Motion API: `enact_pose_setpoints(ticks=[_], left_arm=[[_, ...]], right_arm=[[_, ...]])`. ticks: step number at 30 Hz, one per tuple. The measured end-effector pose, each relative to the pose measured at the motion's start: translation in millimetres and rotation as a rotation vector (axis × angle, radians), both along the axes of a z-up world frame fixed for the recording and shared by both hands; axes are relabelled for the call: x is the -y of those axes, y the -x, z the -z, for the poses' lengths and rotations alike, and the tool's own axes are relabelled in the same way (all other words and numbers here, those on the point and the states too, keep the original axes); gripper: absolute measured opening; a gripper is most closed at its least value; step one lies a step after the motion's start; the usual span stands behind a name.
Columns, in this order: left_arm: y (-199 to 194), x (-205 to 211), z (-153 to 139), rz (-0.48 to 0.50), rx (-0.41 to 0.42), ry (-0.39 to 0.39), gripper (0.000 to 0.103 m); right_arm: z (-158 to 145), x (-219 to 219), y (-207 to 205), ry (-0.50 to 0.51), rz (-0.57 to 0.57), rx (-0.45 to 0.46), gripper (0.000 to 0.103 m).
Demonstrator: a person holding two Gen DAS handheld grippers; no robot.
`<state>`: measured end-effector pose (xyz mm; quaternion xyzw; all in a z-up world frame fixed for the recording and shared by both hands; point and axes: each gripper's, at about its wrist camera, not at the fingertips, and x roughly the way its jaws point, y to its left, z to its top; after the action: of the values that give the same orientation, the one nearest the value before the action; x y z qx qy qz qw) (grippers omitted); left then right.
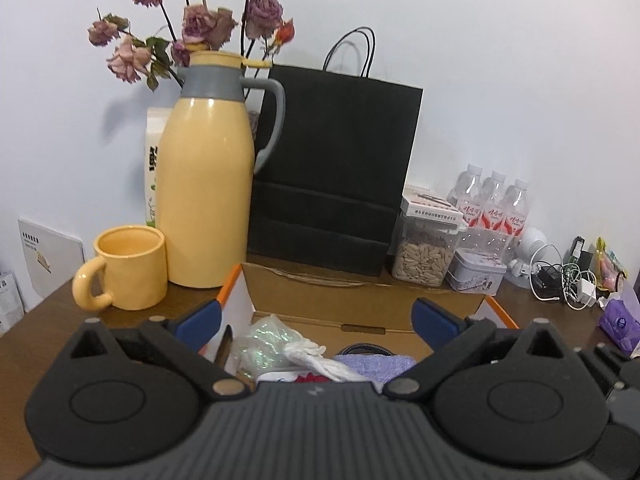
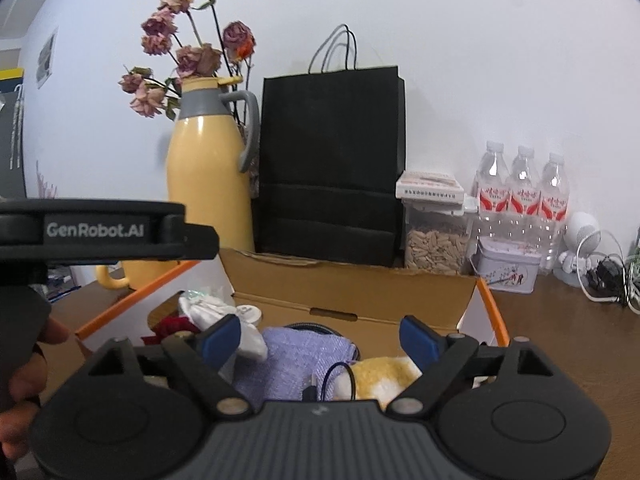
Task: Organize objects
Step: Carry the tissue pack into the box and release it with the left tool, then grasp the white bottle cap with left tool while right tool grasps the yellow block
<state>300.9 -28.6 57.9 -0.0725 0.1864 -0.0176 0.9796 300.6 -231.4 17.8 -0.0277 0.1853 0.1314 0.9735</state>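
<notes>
I see a brown table (image 1: 48,312). Center frame: open cardboard box (image 1: 360,300). Left: yellow mug (image 1: 128,268) w/ yellow jug (image 1: 204,184). Behind: black bag (image 1: 336,168). Right: seed jar (image 1: 424,256), tin (image 1: 476,276), water bottles (image 1: 496,208), cables (image 1: 560,276).

Mug (image 1: 130,266) left of jug (image 1: 206,188)

The left tool (image 1: 316,320) hangs with blue fingers (image 1: 434,322) spread wide above an open cardboard box (image 1: 360,300) of cloths. At ten o'clock a yellow mug (image 1: 128,268) sits beside a yellow thermos (image 1: 206,184); a black bag (image 1: 336,168) stands at twelve on the desk (image 1: 36,320).
</notes>
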Motion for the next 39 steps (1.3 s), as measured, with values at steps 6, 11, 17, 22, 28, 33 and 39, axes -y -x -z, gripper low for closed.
enact_pose_setpoints(ticks=[6,11,17,22,28,33,39], left_arm=[[21,-13,-5,-0.010,-0.005,-0.012,0.103],[41,-29,1,-0.010,-0.044,-0.033,0.103],[67,-54,16,-0.043,-0.096,-0.062,0.103],[83,-77,29,-0.082,-0.138,-0.074,0.103],[96,-95,45,-0.117,-0.194,-0.068,0.103],[105,-102,55,-0.121,-0.225,-0.057,0.103],[107,-100,62,-0.113,-0.245,-0.053,0.103]], right_arm=[[-14,15,22,0.054,-0.020,0.016,0.094],[-12,32,46,0.078,-0.019,-0.014,0.100],[12,43,69,0.122,-0.027,-0.114,0.101],[35,47,73,0.146,-0.028,-0.195,0.099],[49,50,65,0.107,-0.011,-0.239,0.085],[59,48,53,0.037,-0.017,-0.283,0.062],[64,44,51,0.038,-0.001,-0.279,0.034]])
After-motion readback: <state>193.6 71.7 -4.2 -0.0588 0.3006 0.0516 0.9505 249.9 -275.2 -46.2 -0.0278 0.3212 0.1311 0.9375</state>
